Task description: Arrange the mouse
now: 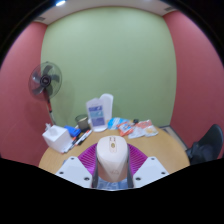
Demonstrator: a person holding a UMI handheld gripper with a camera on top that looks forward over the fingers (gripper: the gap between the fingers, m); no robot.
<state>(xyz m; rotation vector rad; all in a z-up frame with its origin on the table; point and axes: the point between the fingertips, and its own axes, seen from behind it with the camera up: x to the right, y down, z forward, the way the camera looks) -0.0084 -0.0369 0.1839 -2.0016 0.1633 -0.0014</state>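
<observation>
A white computer mouse (112, 157) with a scroll wheel sits between my gripper's (112, 166) two fingers, held above the wooden table (160, 146). Both purple pads (90, 157) press against its sides. The mouse points away from me, toward the table's clutter. Its underside and rear are hidden by the fingers.
Beyond the fingers the round wooden table carries a white box (57, 138), a clear pitcher (100, 110), pens and small packets (138, 127). A standing fan (44, 82) is left of the table by the pink wall. A dark chair (207, 143) stands at the right.
</observation>
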